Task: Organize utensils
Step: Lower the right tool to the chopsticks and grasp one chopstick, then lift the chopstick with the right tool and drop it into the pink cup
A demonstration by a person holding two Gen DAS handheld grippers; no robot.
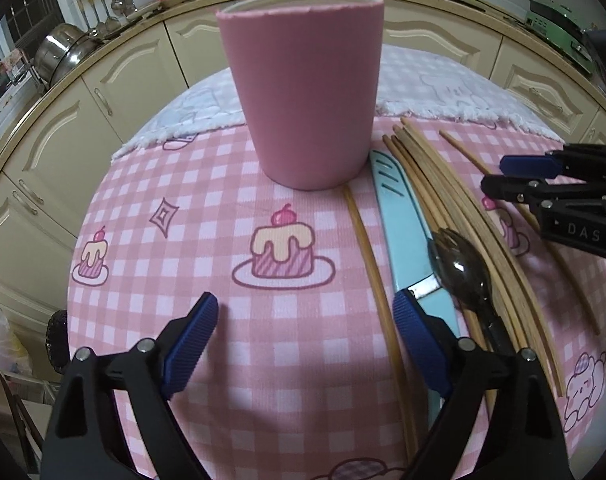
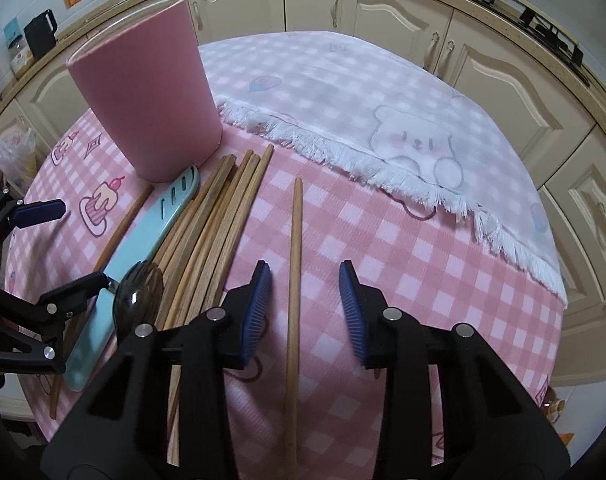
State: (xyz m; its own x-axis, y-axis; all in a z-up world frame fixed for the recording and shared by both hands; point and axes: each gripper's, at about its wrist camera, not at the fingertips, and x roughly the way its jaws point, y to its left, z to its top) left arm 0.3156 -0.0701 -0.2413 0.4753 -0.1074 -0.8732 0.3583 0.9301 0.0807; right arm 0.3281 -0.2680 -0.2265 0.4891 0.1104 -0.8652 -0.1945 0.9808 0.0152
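Note:
A tall pink cup (image 1: pixel 303 92) (image 2: pixel 147 92) stands upright on the pink checked tablecloth (image 1: pixel 183 240). To its right lie a light-blue knife (image 1: pixel 403 220) (image 2: pixel 143 236), a dark metal spoon (image 1: pixel 461 268) (image 2: pixel 139 296) and a bundle of wooden chopsticks (image 1: pixel 443 184) (image 2: pixel 215 220). My left gripper (image 1: pixel 306 300) (image 2: pixel 73 244) is open in front of the cup; one loose chopstick (image 1: pixel 363 248) runs just inside its right finger. My right gripper (image 2: pixel 304 268) (image 1: pixel 503 178) straddles a separate single chopstick (image 2: pixel 294 260), with its pads clear of the wood on both sides.
A white fringed towel (image 2: pixel 383 120) (image 1: pixel 443 88) covers the far part of the table behind the cup. Cream kitchen cabinets (image 2: pixel 503 72) ring the table, with steel pots (image 1: pixel 59 52) on the counter at left. A plastic bag (image 2: pixel 15 156) sits beyond the table's left edge.

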